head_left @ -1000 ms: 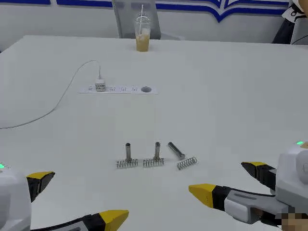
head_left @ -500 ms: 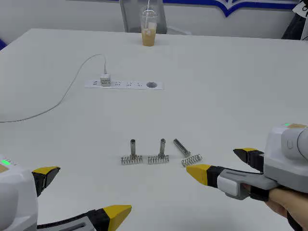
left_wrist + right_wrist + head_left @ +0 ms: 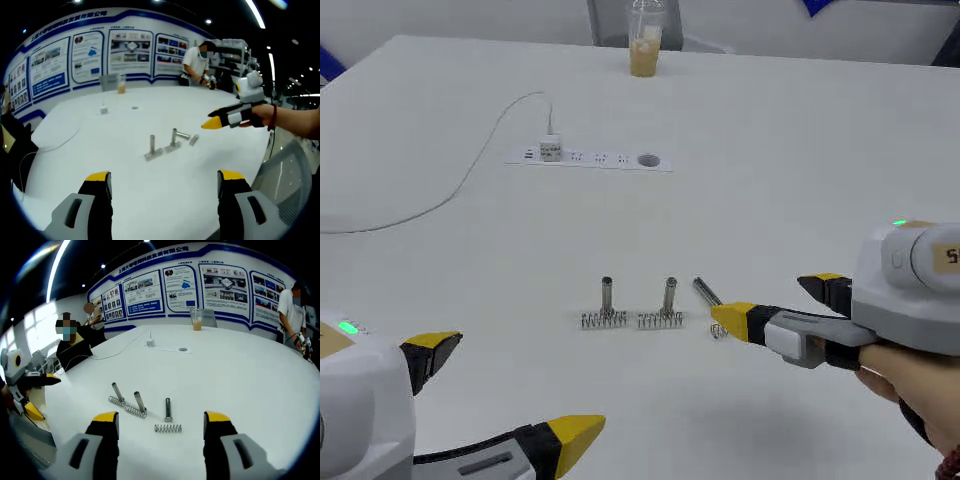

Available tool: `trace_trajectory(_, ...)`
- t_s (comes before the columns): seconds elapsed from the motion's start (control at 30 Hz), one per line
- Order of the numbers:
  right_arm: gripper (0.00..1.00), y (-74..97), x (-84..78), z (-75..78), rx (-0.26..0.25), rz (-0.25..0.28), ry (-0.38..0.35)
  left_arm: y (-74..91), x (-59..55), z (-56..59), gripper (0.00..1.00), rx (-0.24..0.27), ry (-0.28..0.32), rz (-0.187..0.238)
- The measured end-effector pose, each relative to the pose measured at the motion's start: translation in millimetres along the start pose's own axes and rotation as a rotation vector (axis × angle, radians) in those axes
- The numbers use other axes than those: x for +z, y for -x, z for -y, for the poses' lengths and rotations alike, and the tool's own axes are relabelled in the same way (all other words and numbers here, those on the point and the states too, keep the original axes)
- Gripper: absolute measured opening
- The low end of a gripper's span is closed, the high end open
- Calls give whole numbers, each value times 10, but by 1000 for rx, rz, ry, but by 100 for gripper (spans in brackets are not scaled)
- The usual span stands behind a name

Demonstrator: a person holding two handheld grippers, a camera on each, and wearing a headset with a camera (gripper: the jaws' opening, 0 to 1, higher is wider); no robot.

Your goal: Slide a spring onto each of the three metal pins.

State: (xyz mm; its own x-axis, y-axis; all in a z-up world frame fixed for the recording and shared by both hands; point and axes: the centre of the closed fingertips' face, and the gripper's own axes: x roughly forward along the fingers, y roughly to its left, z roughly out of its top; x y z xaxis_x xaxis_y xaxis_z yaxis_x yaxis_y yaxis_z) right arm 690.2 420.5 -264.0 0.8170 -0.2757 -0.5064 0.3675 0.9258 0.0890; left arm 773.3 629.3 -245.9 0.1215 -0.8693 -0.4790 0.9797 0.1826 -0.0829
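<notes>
Two metal pins (image 3: 607, 297) (image 3: 670, 295) stand upright on the white table, each with a spring (image 3: 603, 320) (image 3: 660, 320) lying at its foot. The third pin (image 3: 704, 291) lies flat, its spring (image 3: 718, 329) beside it. My right gripper (image 3: 775, 302) is open, with one yellow fingertip just right of that spring. In the right gripper view the lying pin (image 3: 168, 409) and the spring (image 3: 168, 428) sit just ahead of the open gripper (image 3: 161, 417). My left gripper (image 3: 508, 390) hovers open at the near left, with the pins (image 3: 152, 144) ahead of it (image 3: 164, 177).
A white power strip (image 3: 590, 158) with a plugged charger and cable lies farther back on the table (image 3: 800, 160). A plastic cup with a drink (image 3: 644, 45) stands at the far edge. People are beyond the table in both gripper views.
My right gripper has moved left and forward, up to the third spring and the lying pin. The head camera has tipped down. The left gripper has hardly moved.
</notes>
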Motion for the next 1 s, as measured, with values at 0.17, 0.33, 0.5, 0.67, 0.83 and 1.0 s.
trace_trajectory(0.17, 67, -134, 4, 43, 3, -16, 20, -34, 2, -22, 87, 3, 0, 4)
trace_trajectory(0.33, 61, -259, 13, 44, 4, -23, 61, -72, -6, -31, 85, 1, -6, 3)
trace_trajectory(0.5, 56, -412, 0, 40, 17, -34, 77, -96, -22, -27, 85, -4, -13, -2)
trace_trajectory(0.67, 52, -546, 6, 33, 11, -39, 50, -115, -28, -36, 85, -5, -9, -2)
trace_trajectory(0.83, 45, -680, -31, 13, 17, -50, 48, -127, -36, -28, 84, -8, -12, -7)
trace_trajectory(1.0, 35, -824, -95, 7, 22, -71, 70, -139, -42, -27, 83, -9, -13, -11)
